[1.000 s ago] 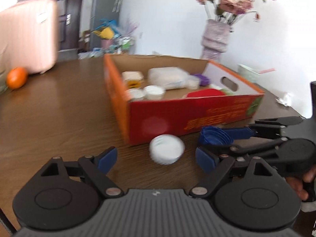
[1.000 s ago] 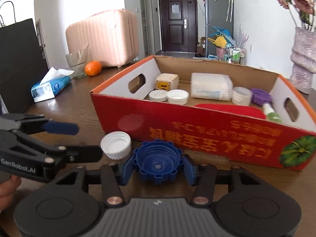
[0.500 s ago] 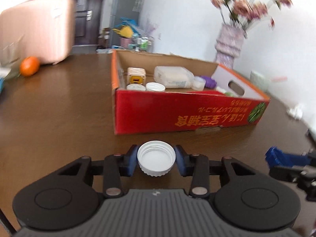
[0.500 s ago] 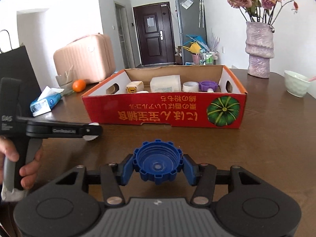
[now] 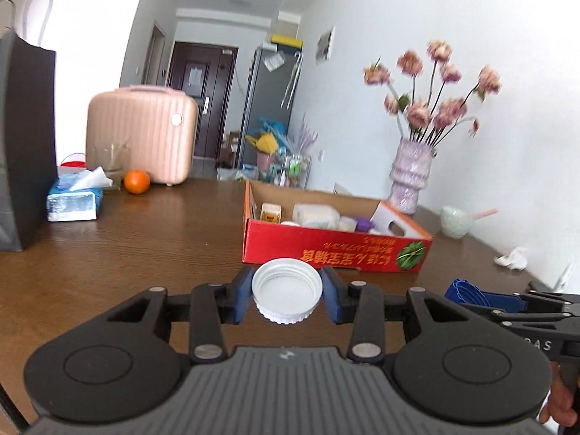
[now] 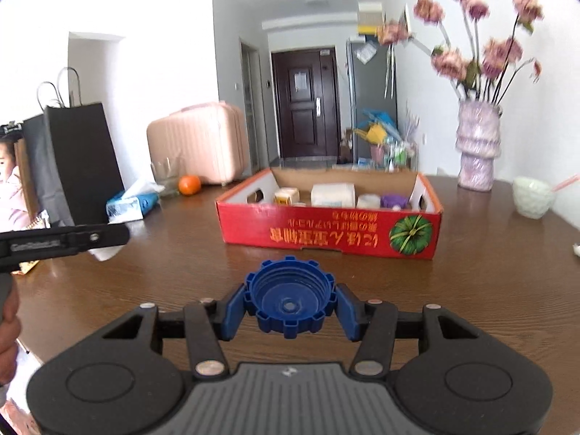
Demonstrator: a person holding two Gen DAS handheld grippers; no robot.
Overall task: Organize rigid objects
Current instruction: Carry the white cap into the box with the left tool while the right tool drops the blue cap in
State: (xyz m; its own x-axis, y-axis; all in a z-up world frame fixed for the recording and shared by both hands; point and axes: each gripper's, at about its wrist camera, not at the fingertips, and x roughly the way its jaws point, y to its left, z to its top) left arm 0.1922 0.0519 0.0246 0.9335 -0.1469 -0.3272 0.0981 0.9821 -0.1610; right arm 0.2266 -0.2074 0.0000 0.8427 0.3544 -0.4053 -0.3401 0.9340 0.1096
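While clamped, each hand-held gripper (image 5: 287, 299) holds a cap (image 5: 287, 296).

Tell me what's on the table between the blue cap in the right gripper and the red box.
Nothing: in the right wrist view, only bare brown table lies between the blue cap and the red box.

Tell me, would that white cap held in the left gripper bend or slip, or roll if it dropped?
The white cap probably stays stiff: it keeps its round shape between the left gripper fingers. Its ribbed rim likely helps against slipping. It looks thin and hollow, so probably light. Dropped on edge onto the table, it might roll.
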